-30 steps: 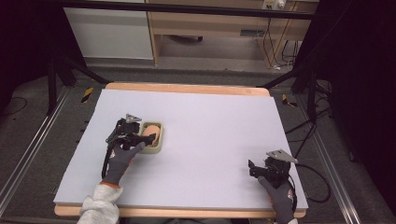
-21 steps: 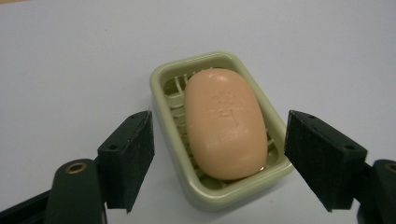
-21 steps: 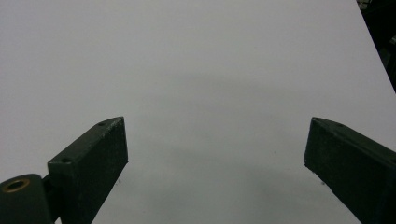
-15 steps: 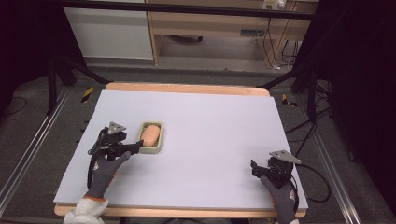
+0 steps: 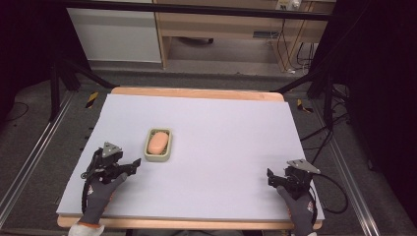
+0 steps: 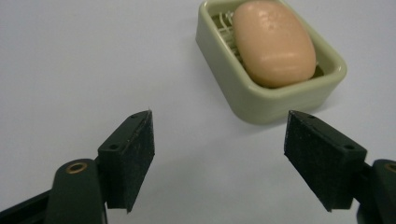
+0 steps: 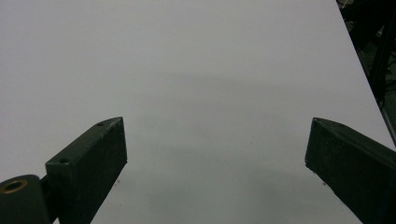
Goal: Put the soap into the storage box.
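Peach soap [image 5: 158, 142] rests in its pale-green dish [image 5: 168, 155] on the counter [image 5: 221, 147], delivered it seems, since the left tool [image 5: 132, 165] gapes empty beside the dish and the right tool [image 5: 270, 179] idles open far off.

A peach oval bar of soap [image 5: 158, 142] lies in a pale green rectangular plastic soap dish [image 5: 147, 153], which stands on the white-covered wooden table [image 5: 231, 142] left of its middle. The left gripper [image 5: 132, 166] sits near the front left corner, just in front of the dish and apart from it. The right gripper [image 5: 271, 178] sits by the front right corner, seemingly resting on the table, well apart from the dish.
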Tool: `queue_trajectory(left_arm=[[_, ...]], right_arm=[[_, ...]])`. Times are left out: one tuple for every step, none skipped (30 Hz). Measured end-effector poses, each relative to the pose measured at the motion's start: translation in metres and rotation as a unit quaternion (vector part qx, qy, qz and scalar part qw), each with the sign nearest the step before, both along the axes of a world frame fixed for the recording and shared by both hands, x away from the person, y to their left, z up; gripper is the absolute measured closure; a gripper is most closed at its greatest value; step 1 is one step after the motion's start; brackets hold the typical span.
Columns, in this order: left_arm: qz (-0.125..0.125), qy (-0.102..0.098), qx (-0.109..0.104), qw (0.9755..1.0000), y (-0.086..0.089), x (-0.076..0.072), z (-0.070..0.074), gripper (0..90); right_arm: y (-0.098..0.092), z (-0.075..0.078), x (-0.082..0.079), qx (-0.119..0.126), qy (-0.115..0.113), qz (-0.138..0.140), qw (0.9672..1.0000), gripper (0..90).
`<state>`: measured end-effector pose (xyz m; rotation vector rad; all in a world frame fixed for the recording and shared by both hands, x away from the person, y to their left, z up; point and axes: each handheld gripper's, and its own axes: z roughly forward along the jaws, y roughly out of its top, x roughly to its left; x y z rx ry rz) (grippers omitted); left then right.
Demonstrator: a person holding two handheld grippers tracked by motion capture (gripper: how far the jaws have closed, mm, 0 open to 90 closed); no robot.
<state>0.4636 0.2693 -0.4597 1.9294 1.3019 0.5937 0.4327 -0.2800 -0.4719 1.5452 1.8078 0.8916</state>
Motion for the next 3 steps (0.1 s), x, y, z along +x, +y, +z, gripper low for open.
queue_trajectory(left_arm=[[0.000, 0.003, 0.004, 1.0000, 0.0019, -0.0023, -0.0019, 23.7], [0.000, 0.003, 0.004, 1.0000, 0.0019, -0.0023, -0.0019, 23.7], [0.002, 0.004, 0.000, 1.0000, 0.0024, -0.0036, -0.0028, 23.7]], right_arm=[[-0.0003, 0.0000, -0.0003, 0.002, 0.000, -0.003, 1.0000, 5.9], [-0.0004, 0.0000, -0.0004, 0.002, 0.000, -0.003, 1.0000, 5.9], [-0.0004, 0.0000, -0.0004, 0.002, 0.000, -0.003, 1.0000, 5.9]])
